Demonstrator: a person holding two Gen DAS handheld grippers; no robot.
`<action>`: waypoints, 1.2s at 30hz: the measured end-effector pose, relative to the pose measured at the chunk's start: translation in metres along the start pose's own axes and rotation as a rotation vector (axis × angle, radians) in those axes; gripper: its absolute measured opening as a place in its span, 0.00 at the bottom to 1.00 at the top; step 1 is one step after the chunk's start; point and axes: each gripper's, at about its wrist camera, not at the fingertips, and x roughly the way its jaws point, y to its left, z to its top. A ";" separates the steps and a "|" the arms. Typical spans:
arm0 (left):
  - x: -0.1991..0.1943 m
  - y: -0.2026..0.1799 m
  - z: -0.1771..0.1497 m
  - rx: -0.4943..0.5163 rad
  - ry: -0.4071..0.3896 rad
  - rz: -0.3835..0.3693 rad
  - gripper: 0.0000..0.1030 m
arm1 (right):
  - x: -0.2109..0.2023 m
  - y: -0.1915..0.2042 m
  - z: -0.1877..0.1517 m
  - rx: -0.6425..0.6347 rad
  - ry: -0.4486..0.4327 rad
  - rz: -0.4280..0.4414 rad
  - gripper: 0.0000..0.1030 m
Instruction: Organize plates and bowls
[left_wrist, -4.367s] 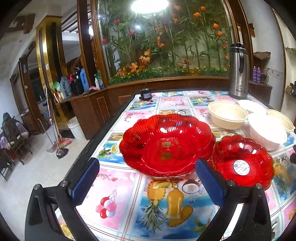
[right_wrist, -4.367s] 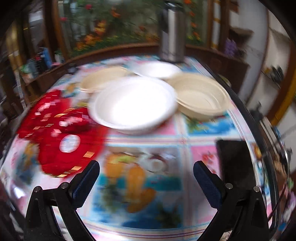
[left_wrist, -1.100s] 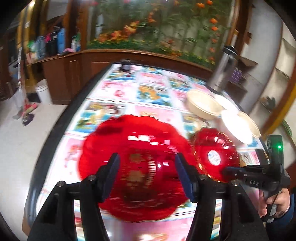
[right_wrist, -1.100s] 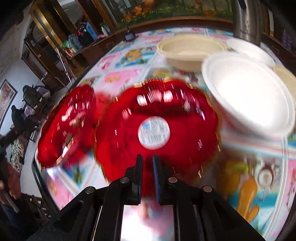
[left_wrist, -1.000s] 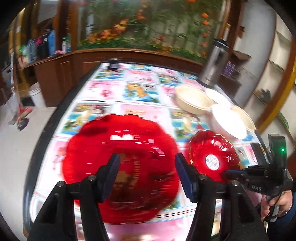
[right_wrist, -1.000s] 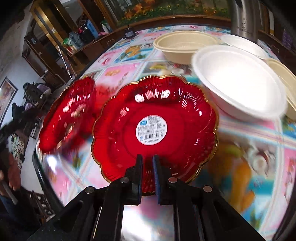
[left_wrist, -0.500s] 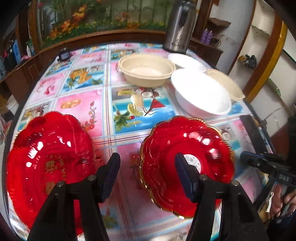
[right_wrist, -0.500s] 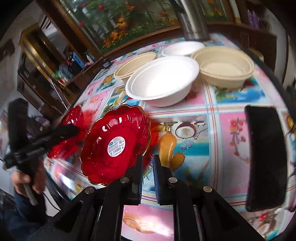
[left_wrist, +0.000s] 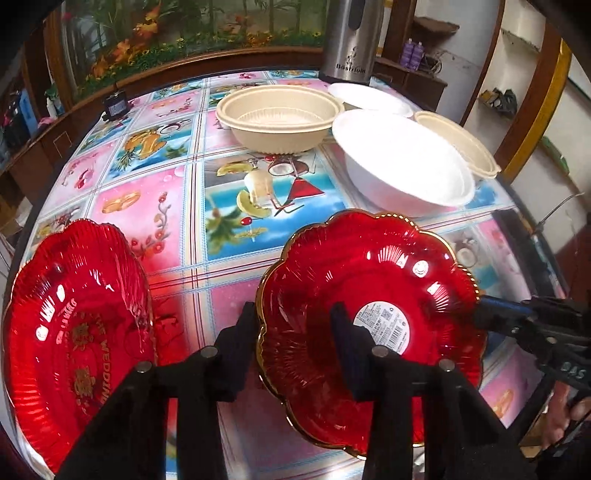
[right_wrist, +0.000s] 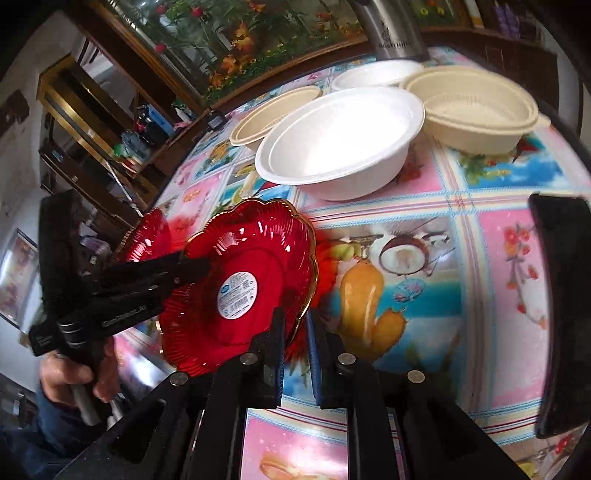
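Both claws on the small red plate (left_wrist: 373, 295): right claw (right_wrist: 297, 325) clamped on its rim, left claw (left_wrist: 293, 328) closing over the opposite rim.

Small plate tilted, lifted off the tabletop (left_wrist: 162, 206) on one side; large red plate (left_wrist: 74, 339) rests apart at 9 o'clock. Risk, as judged: thin glossy rim could slip or crack if the two claws pull unevenly. White bowl (left_wrist: 402, 170) sits close at 1 o'clock and may get bumped; beige bowls (left_wrist: 277, 122) and steel flask (left_wrist: 351, 37) stand farther back; dark phone (right_wrist: 561, 310) at 3 o'clock in the right view.
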 end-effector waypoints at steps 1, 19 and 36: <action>0.000 -0.001 -0.001 -0.001 0.003 -0.005 0.38 | -0.001 0.000 -0.001 -0.006 -0.003 -0.012 0.12; -0.034 0.006 -0.001 -0.026 -0.078 -0.036 0.38 | -0.020 0.014 0.003 -0.027 -0.055 -0.036 0.12; -0.103 0.090 -0.017 -0.201 -0.208 0.033 0.38 | -0.019 0.108 0.050 -0.189 -0.106 0.038 0.12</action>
